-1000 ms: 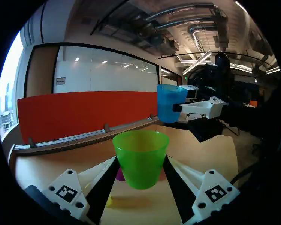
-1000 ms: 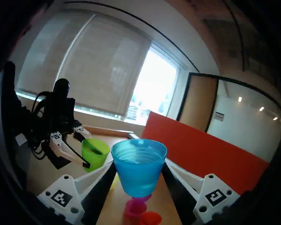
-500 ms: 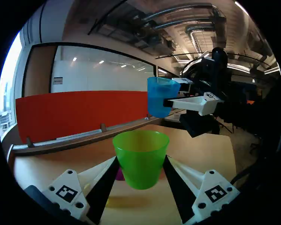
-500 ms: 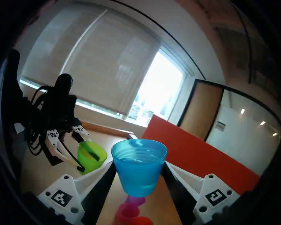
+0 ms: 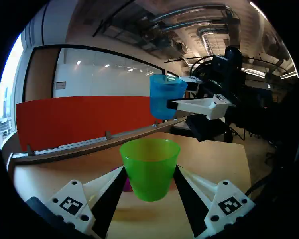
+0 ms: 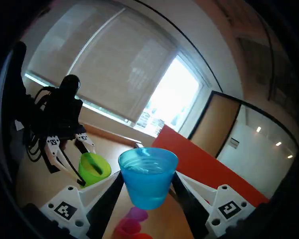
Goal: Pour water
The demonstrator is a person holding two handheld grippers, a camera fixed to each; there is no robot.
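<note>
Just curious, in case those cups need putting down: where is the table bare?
The wooden tabletop is bare between the red partition and the translucent green plastic cup, and right of it to the edge. Crowded behind that cup: small purple and pink plastic cups.

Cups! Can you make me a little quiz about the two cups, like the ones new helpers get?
1. True or false: the left gripper holds the green cup.
2. Pick one. In the left gripper view, the blue cup is: A) higher than the green cup, B) lower than the green cup, C) inside the green cup.
3. Fill the gap: the blue cup has ____ in it.

Key: 1 true. 2 A. 3 water.
</note>
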